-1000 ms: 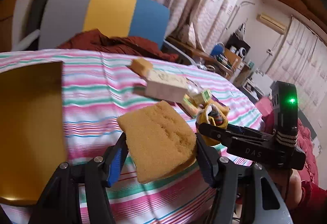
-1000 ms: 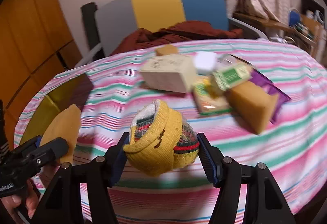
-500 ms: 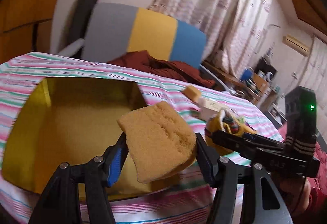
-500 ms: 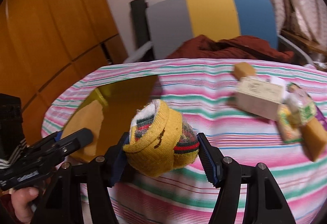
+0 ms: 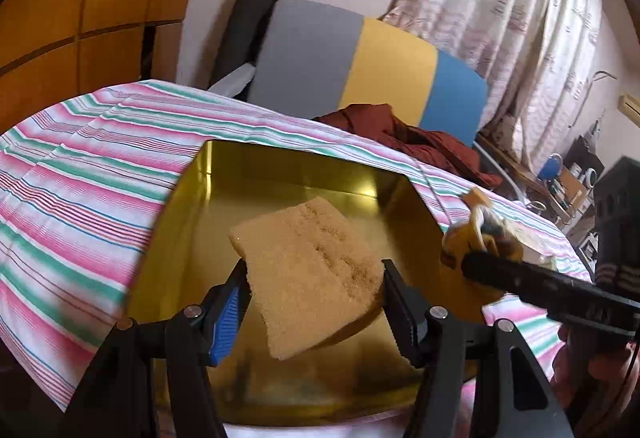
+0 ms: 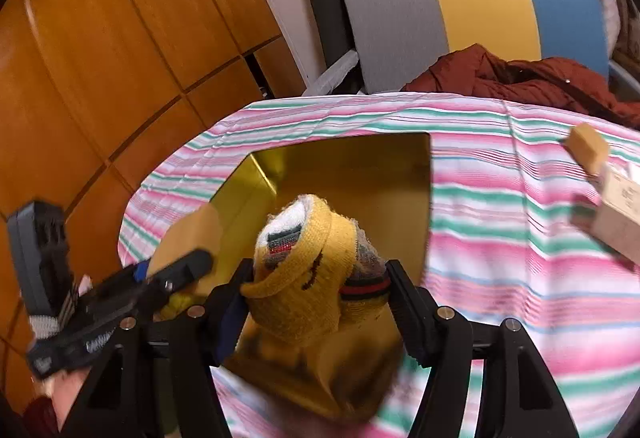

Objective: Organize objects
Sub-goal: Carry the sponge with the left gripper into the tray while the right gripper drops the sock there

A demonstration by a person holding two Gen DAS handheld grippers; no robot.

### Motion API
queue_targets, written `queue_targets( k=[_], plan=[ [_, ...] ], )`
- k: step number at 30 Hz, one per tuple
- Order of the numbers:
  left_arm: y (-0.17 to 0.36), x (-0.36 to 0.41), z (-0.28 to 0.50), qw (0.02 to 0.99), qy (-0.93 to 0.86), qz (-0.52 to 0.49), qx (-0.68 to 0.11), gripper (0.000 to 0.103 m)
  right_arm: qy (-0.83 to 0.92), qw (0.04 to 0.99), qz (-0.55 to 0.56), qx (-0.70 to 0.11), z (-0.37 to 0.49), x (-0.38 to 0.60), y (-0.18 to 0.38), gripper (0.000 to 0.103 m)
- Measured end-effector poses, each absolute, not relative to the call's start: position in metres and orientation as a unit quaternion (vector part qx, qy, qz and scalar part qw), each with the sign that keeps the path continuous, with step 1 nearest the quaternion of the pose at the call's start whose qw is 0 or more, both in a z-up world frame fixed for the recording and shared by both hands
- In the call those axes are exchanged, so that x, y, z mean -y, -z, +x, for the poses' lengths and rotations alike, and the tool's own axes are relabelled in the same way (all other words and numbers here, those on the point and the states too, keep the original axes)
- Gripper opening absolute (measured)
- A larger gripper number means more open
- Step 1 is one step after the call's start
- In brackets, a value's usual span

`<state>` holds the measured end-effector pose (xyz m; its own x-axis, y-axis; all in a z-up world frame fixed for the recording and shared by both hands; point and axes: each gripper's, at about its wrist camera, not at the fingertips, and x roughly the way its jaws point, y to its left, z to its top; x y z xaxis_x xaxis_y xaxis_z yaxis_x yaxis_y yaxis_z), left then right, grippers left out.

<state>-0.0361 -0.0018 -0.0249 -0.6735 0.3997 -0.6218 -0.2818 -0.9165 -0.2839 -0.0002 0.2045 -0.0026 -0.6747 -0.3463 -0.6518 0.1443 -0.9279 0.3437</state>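
My left gripper is shut on a tan sponge and holds it over the open gold tin box on the striped tablecloth. My right gripper is shut on a rolled yellow sock with red and green stripes, also above the gold box. In the left wrist view the right gripper comes in from the right with the sock. In the right wrist view the left gripper and the sponge sit at the lower left.
The striped cloth covers a round table. A tan block and a cream box lie to the right. A grey, yellow and blue chair with a dark red garment stands behind. Wooden panels are at left.
Both grippers have swung left from the pile of objects to above the gold box, still holding the sponge and the sock.
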Motion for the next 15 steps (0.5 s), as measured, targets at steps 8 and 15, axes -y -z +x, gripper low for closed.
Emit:
queue_targets(
  k=[8, 15],
  plan=[
    [0.025, 0.018, -0.074, 0.162, -0.91, -0.368, 0.1, 0.063, 0.907, 0.118, 0.365, 0.173, -0.044, -0.199, -0.007, 0.099],
    [0.025, 0.012, -0.094, 0.118, -0.914, -0.381, 0.075, 0.069, 0.909, 0.115, 0.355, 0.186, -0.02, -0.208, -0.004, 0.102]
  ],
)
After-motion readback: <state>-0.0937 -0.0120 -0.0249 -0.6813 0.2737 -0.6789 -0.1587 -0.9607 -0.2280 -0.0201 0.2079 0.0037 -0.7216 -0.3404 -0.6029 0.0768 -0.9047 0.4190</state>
